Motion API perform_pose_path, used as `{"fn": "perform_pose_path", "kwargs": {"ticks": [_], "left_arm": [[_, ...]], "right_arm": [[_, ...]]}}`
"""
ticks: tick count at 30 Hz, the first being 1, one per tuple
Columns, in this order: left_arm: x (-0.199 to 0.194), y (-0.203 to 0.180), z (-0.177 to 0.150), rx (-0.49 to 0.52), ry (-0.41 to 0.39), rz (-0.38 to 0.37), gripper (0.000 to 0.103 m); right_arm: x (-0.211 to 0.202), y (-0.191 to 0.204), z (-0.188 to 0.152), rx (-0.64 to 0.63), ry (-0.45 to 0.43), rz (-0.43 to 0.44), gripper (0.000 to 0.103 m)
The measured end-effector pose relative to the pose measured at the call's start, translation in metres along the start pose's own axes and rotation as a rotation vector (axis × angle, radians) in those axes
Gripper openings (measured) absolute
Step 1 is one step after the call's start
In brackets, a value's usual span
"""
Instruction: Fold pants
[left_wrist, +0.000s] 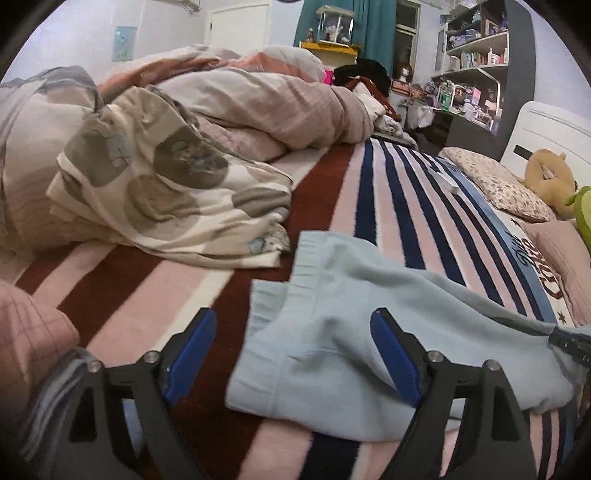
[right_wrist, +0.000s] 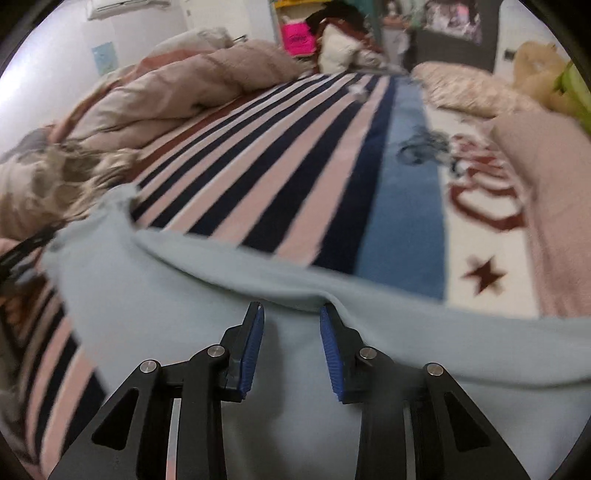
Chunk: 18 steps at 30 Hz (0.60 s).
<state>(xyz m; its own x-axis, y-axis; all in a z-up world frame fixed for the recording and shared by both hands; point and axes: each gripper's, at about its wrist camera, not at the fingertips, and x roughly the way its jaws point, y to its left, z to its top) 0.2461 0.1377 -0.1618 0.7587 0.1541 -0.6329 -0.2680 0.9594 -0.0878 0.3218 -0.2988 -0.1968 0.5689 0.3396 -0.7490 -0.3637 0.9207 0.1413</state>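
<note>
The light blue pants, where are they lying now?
The light blue pants lie on the striped blanket at the near edge in both wrist views, right of the rumpled patterned quilt.

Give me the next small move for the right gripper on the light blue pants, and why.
Probably finish closing the right gripper on the fabric ridge. Its jaws stand part open astride a raised fold of the light blue pants, pads not yet pressing it. The left gripper is wide open over the cuffed leg ends, holding nothing, so nothing is secured for a fold yet.
</note>
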Motion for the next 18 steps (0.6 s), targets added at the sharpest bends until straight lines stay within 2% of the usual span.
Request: {"fn": "perform_pose_path", "kwargs": {"ticks": [2, 4, 7, 10, 16, 17, 18], "left_arm": [[0.001, 0.002, 0.002, 0.001, -0.001, -0.006, 0.083], [0.004, 0.002, 0.002, -0.006, 0.006, -0.067, 0.083], [0.01, -0.006, 0.003, 0.037, 0.018, -0.132, 0.083], [0.023, -0.017, 0.004, 0.108, 0.053, -0.146, 0.083], [0.036, -0.025, -0.003, 0.17, 0.123, -0.174, 0.082], [0.034, -0.025, -0.005, 0.176, 0.131, -0.187, 0.08], [0.03, -0.024, -0.007, 0.178, 0.129, -0.203, 0.068]], "right_arm": [[0.005, -0.005, 0.008, 0.006, -0.024, -0.053, 0.026], [0.008, -0.012, 0.013, 0.008, -0.045, -0.092, 0.028], [0.002, -0.018, 0.01, 0.043, -0.067, -0.066, 0.029], [-0.007, -0.014, 0.005, 0.027, -0.094, -0.042, 0.039], [-0.018, -0.006, -0.008, 0.022, -0.096, -0.003, 0.039], [-0.018, -0.004, -0.009, 0.016, -0.097, 0.0, 0.039], [-0.018, -0.002, -0.009, 0.01, -0.097, 0.003, 0.039]]}}
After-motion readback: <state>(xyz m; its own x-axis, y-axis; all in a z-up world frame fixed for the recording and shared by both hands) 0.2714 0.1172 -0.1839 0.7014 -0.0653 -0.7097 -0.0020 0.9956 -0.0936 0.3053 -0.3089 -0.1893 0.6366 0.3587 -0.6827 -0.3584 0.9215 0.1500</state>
